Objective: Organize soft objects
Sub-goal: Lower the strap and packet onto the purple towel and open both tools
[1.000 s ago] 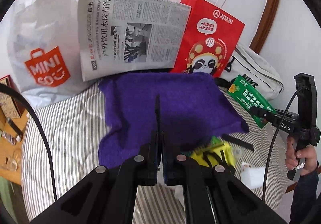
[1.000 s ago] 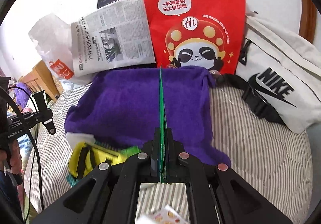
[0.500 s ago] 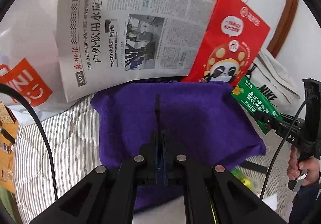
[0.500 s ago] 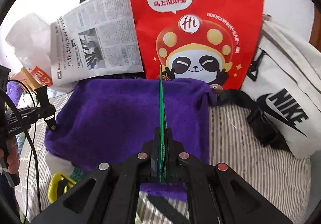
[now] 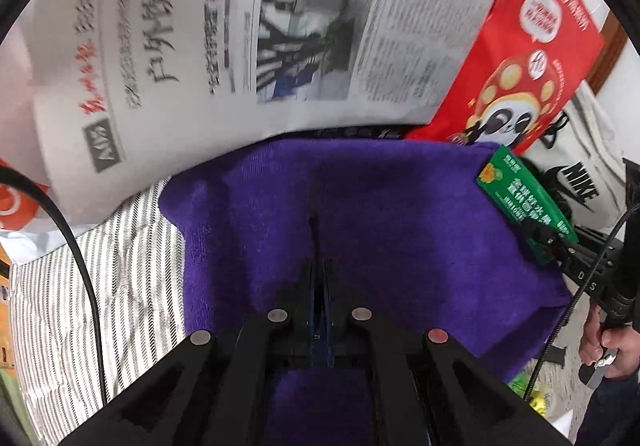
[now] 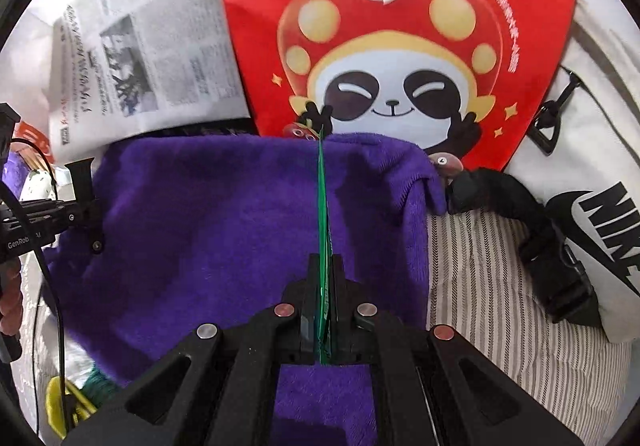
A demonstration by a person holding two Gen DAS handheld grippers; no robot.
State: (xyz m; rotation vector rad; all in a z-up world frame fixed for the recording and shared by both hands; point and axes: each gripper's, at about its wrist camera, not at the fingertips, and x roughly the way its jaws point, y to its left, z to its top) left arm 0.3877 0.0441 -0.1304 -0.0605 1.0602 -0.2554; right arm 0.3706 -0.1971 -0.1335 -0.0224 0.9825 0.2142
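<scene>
Both tongs clenched: right gripper (image 6: 323, 246) pinches a thin green packet (image 5: 524, 202), left gripper (image 5: 316, 230) nips smth thin & dark, can't tell what. Purple towel (image 6: 224, 222) lies flat on striped bedding (image 6: 480, 266) w/ red bag (image 6: 400, 26) behind. Lower both level, let go over the towel.

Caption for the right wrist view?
Right hand-held gripper shut on green packet over purple towel, red panda bag behind.

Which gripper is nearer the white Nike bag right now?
Right. The right gripper, over the purple towel, has the Nike bag just beside it; the left gripper sits farther across the towel.
</scene>
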